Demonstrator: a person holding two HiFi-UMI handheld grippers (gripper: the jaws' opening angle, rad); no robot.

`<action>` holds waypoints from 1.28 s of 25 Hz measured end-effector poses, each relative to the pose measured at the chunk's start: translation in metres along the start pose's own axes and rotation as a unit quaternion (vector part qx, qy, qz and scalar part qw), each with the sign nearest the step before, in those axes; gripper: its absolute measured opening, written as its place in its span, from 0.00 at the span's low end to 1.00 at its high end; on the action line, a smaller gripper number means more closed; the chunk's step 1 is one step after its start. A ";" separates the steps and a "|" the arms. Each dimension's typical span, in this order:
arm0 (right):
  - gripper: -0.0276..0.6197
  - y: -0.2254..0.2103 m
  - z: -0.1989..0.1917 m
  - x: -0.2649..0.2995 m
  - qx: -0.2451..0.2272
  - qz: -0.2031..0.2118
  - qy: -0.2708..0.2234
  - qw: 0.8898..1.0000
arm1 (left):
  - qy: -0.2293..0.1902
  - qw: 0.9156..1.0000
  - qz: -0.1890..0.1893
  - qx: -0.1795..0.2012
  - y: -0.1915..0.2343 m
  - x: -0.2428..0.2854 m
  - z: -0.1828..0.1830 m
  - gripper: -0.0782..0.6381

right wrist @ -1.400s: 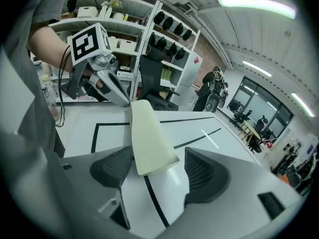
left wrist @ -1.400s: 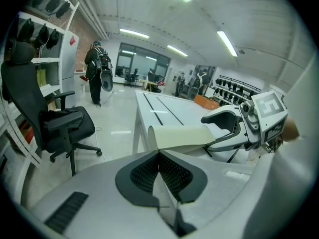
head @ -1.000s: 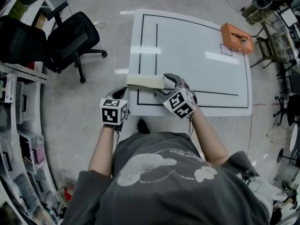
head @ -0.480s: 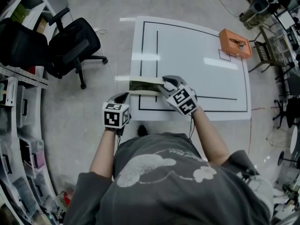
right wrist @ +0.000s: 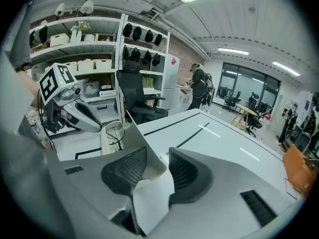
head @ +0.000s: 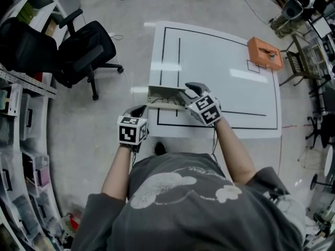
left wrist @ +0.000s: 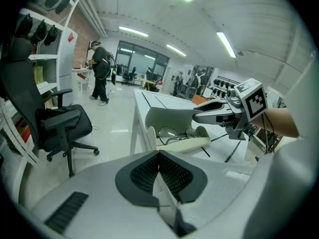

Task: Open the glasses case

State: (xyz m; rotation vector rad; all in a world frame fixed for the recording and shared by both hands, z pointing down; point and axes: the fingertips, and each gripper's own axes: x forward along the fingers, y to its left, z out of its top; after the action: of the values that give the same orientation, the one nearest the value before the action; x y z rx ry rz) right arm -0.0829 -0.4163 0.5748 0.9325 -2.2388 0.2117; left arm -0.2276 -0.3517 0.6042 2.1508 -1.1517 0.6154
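One glasses case (head: pixel 163 95), pale, at the near left edge of the white bench (head: pixel 220 61). Condition: already partly open. The lid (left wrist: pixel 169 117) is raised off the tray and stands at a slant. The glasses (left wrist: pixel 175 132) lie in the tray, as the left gripper view shows.

Two tongs.
- **Right tongs** (right wrist: pixel 155 159): closing on the lid, whose pale flap runs up between the pads and lies against them. This is the only hold on the case.
- **Left tongs** (left wrist: pixel 159 156): pads together with nothing of the case between them. They are held short of the bench edge, near the case but apart from it (no steadying hold on the tray, so far as the head view shows).

Progress, as a judgement: the main step is largely done, since the case is unsealed and the contents are on show. What is left is to carry the lid back until it stands or rests fully open, then let go. Whether the lid would stay up unheld cannot be told.

Also present:
- One orange box (head: pixel 264 42) at the bench's far right corner, well apart.
- One black office chair (head: pixel 84 46) on the floor to the left.
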 end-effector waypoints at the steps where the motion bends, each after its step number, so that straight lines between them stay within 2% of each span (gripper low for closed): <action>1: 0.27 0.000 0.000 -0.002 0.002 -0.002 -0.003 1.000 | -0.003 1.000 0.004 0.000 0.000 -0.001 0.000 0.11; 5: 0.30 0.002 0.000 -0.020 0.002 -0.007 -0.019 1.000 | -0.017 1.000 0.021 0.003 -0.002 -0.010 0.007 0.11; 12: 0.29 -0.010 -0.009 -0.082 0.012 -0.035 -0.060 0.998 | -0.057 0.998 0.040 0.001 -0.032 -0.038 0.023 0.11; 19: 0.19 -0.029 -0.030 -0.156 0.031 -0.072 -0.103 0.992 | -0.114 0.992 0.048 0.005 -0.099 -0.066 0.039 0.11; 26: 0.05 -0.035 -0.064 -0.222 0.049 -0.087 -0.131 0.986 | -0.146 0.988 0.050 0.014 -0.171 -0.085 0.031 0.11; 32: 0.05 -0.023 -0.102 -0.273 0.049 -0.078 -0.146 0.985 | -0.162 0.985 0.065 0.011 -0.224 -0.103 0.009 0.11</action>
State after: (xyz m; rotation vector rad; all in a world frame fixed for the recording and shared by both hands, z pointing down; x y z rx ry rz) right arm 0.1245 -0.2393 0.4691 1.2552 -2.4218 0.1213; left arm -0.0888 -0.2031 0.4642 2.2642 -1.4719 0.3399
